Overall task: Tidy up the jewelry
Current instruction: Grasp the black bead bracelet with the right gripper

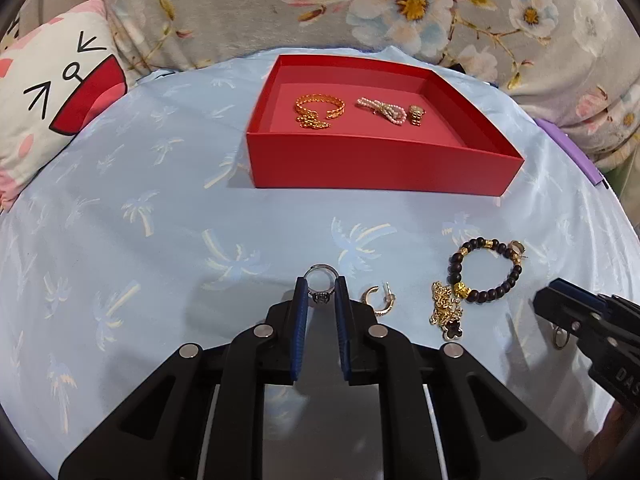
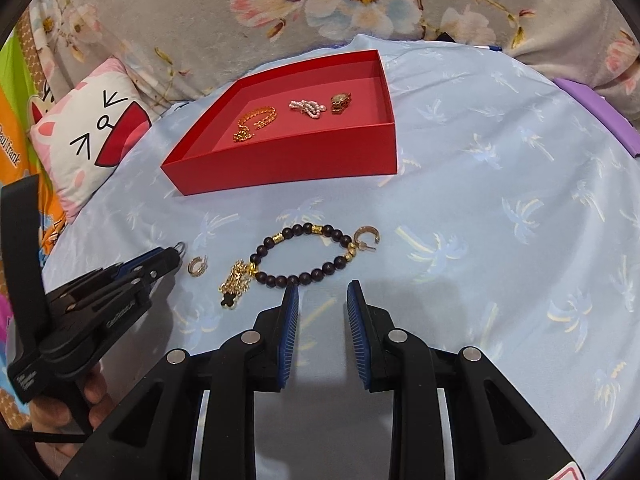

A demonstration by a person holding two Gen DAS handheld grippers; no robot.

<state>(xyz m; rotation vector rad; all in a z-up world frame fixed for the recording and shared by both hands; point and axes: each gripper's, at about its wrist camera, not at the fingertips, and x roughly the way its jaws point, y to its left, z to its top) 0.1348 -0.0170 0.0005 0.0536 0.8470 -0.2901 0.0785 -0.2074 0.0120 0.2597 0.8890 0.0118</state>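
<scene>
Left wrist view: left hand-held gripper (image 1: 320,286) pinches a thin silver ring (image 1: 319,280); right hand-held gripper (image 2: 322,290) gapes empty.

Home bedroom, floral blanket (image 1: 400,8), cartoon-face pillow (image 1: 60,92), palm-print blue sheet (image 1: 160,208)

I count one red box (image 1: 380,168) holding three pieces: one gold bracelet (image 1: 320,106), one pink bead strand (image 1: 380,109) and one gold watch (image 1: 417,114). On the blue cloth (image 1: 160,208) I count one ring (image 1: 320,280), two hoop earrings (image 1: 378,300) (image 1: 516,250), one dark bead bracelet (image 1: 486,270) and one gold chain (image 1: 446,308). One cushion (image 1: 52,92).
</scene>
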